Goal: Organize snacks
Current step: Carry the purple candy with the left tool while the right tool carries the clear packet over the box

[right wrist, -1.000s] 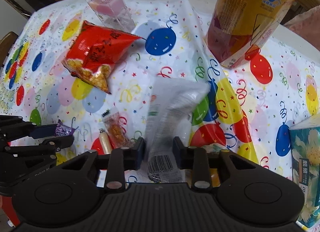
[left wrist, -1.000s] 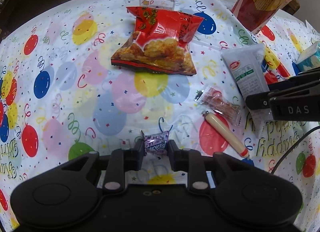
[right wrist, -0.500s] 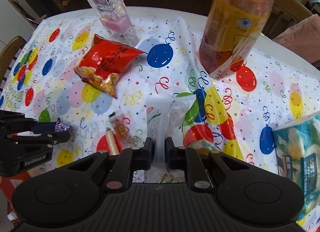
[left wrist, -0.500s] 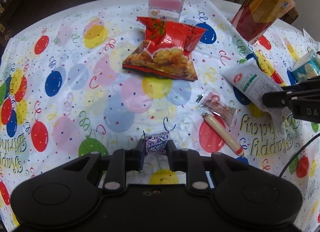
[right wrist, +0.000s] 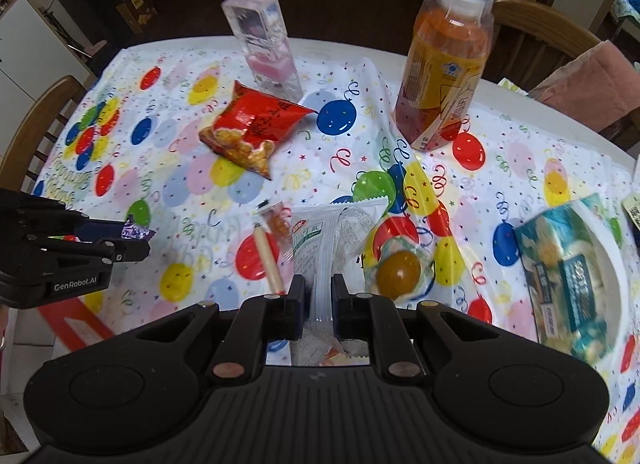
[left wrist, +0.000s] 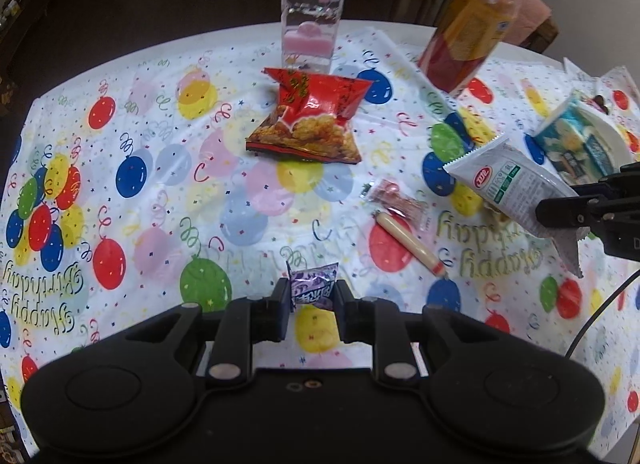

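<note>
While my left claw [left wrist: 313,296] pinches the purple candy [left wrist: 313,285] above the tabletop [left wrist: 160,168], my right claw [right wrist: 319,296] clamps the white packet [right wrist: 332,240], lifted beside the sausage stick [right wrist: 267,258].

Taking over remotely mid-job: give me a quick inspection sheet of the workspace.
Surface: table under balloon tablecloth.
Job's things: red chip bag, sausage stick and small clear packet lying on the cloth; egg packet beside them.
Clutter: juice bottle, clear pink box, tissue pack.
Grippers: left gripper shut on purple candy; right gripper shut on white packet.
Cables: black cable, right edge.
Surroundings: wooden chairs.
</note>
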The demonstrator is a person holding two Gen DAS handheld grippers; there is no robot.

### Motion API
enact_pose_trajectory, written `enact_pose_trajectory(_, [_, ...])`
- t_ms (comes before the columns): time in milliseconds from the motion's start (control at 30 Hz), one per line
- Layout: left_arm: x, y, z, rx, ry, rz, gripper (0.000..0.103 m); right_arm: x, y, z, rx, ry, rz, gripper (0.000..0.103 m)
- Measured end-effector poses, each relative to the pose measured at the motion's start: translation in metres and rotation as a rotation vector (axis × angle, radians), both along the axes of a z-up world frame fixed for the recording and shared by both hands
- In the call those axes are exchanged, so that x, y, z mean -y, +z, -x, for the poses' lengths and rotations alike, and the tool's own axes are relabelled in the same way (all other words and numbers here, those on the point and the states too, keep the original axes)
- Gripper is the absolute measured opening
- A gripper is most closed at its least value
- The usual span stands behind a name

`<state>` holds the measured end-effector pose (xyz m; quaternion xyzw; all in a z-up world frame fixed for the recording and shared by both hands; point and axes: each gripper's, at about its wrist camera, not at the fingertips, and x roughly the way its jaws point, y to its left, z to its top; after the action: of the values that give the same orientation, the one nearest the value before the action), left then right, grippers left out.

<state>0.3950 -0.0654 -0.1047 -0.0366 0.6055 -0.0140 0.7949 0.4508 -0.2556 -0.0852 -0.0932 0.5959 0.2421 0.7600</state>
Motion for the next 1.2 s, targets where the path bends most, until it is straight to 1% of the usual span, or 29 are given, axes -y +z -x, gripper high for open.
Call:
enact_pose_trajectory(333, [-0.001, 0.036, 0.042, 0.051, -0.049, 0.018, 0.019, 0.002, 0.045, 0.066, 0.037, -0.008, -0.031, 0.012])
enact_pose_trajectory(467, [-0.001, 0.050, 0.064, 0.081, -0.078, 0.022, 0.019, -0.001, 0.061, 0.097, 0.059, -0.013, -0.042, 0.012])
enact_pose_trajectory(567, [-0.004, 0.055, 0.083, 0.089, -0.086, 0.033, 0.019, -0.004, 0.069, 0.120, 0.065, -0.020, -0.049, 0.012])
enact_pose_trajectory(900, [-0.015, 0.067, 0.150, 0.093, -0.164, 0.070, 0.019, -0.026, 0.085, 0.195, 0.066, -0.026, -0.071, 0.012])
enact_pose_trajectory(1067, [-0.023, 0.063, 0.178, 0.079, -0.187, 0.082, 0.019, -0.037, 0.084, 0.227, 0.055, -0.025, -0.076, 0.012])
enact_pose_trajectory(1200, [-0.028, 0.056, 0.196, 0.068, -0.206, 0.081, 0.019, -0.047, 0.076, 0.248, 0.036, -0.022, -0.077, 0.012])
